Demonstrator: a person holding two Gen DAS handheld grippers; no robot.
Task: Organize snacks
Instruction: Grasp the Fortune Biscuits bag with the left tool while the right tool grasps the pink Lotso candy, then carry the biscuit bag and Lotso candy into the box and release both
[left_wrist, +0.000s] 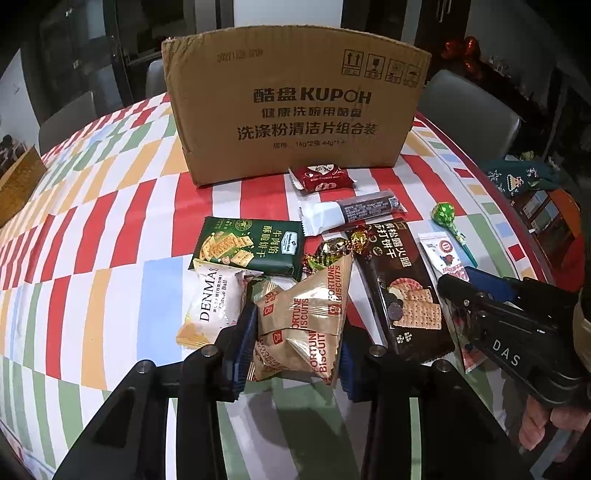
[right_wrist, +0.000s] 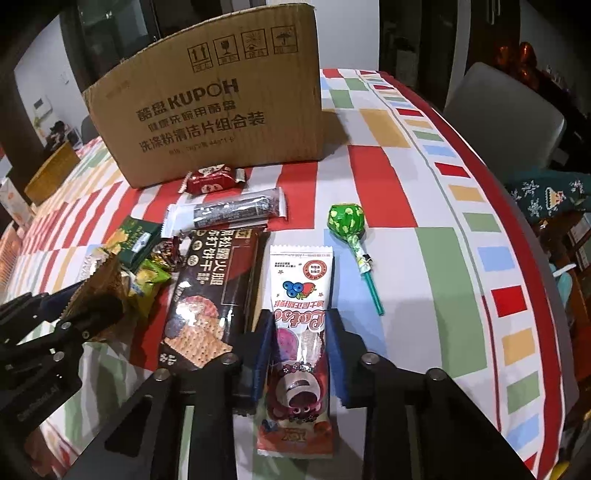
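Observation:
Between the blue pads of my left gripper (left_wrist: 297, 336) sits a tan Fortune Biscuits packet (left_wrist: 295, 325), and the pads press its sides. My right gripper (right_wrist: 300, 350) is shut on a long Lotso strawberry snack packet (right_wrist: 299, 332) that lies flat on the cloth. Around them lie a dark cracker pack (left_wrist: 402, 284), a green cracker pack (left_wrist: 247, 247), a white Denmas cheese ball bag (left_wrist: 214, 306), foil candies (left_wrist: 332, 251), a white and dark bar (left_wrist: 351, 214), a red packet (left_wrist: 321, 177) and a green lollipop (right_wrist: 345, 219). An upright cardboard box (left_wrist: 295, 110) stands behind them.
The table wears a checked red, green, yellow and blue cloth (right_wrist: 443, 258). Grey chairs (right_wrist: 506, 110) stand at its far side. A wooden box (left_wrist: 18, 184) sits at the far left, and green fabric (right_wrist: 546, 195) lies off the right edge.

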